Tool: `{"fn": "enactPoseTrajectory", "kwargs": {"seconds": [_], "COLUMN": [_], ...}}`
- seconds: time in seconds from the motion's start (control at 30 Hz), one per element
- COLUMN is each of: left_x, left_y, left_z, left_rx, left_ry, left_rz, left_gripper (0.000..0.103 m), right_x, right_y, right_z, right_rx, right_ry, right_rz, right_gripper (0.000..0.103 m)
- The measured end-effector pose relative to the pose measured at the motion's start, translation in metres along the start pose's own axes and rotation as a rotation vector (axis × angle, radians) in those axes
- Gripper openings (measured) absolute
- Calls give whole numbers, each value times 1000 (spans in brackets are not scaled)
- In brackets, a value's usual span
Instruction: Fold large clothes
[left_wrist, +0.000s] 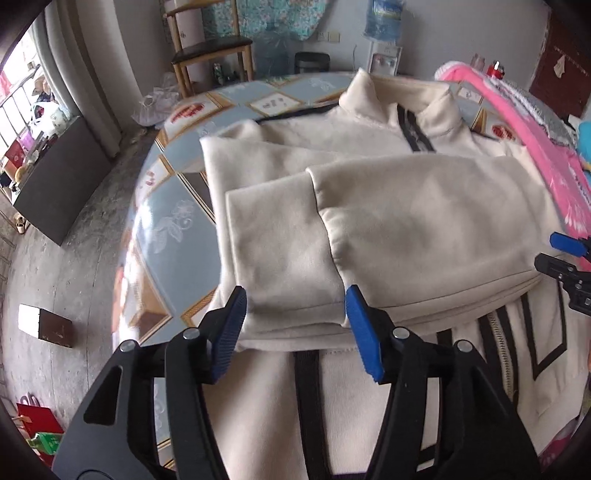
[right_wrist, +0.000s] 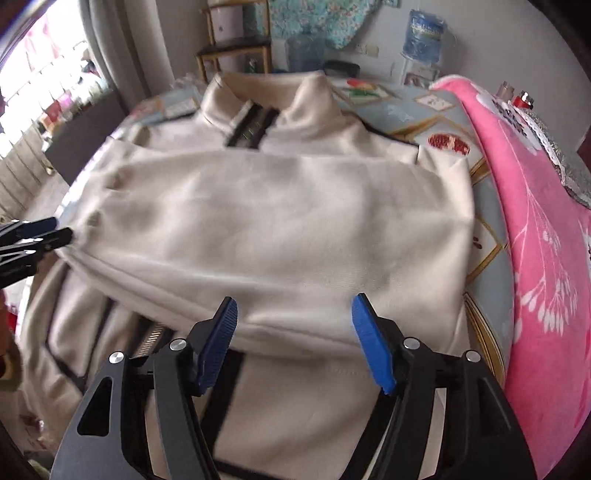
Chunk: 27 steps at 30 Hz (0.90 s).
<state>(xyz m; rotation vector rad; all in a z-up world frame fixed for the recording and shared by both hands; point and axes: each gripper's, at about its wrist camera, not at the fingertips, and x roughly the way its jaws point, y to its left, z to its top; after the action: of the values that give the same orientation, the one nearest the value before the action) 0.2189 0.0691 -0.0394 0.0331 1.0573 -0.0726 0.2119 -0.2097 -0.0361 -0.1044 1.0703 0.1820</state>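
With both the left gripper (left_wrist: 295, 325) and the right gripper (right_wrist: 293, 341) spread and empty just above the folded cream jacket (left_wrist: 424, 221) (sleeves crossed in front), the loose fold could be dragged open if snagged.

Legible text: none. Tablecloth (left_wrist: 173, 206): red seal-like panels and pale framed panels with dark marks, too small and blurred to read. Water bottle (right_wrist: 423, 35), standing behind the table: blue label with pale print, unreadable. Pink blanket (right_wrist: 535, 258), along the table's right side: white floral pattern only, no lettering.
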Motion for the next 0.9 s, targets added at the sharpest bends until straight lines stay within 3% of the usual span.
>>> {"fn": "enactPoseTrajectory", "kwargs": {"seconds": [0.1,0.2,0.37,0.53,0.77,0.9], "left_x": [-24,-45,-64,-62,-32,-31], "left_y": [4,7,12,15,7,16], "left_z": [-9,-26,-62,-100,-125,-132], "left_rx": [5,15,30,3,-7,-52], "left_ry": [-40,-54,-33,20,68,47], "left_rz": [15,26,42,46,68,48], "left_gripper": [57,65,76,78,81,85], "right_x": [-30,-50,-66,-64,-37,-35], "right_y": [5,8,15,19,21,19], "right_z": [-13,-33,-81,-124,-148,-154], "right_rx": [-12,-5,26,76,122,130], "right_ry": [-43,-41,-4,39,78,56], "right_rz": [-22,7,-4,-5,-63,-73], "right_gripper": [80,86,87,87,87,93]}}
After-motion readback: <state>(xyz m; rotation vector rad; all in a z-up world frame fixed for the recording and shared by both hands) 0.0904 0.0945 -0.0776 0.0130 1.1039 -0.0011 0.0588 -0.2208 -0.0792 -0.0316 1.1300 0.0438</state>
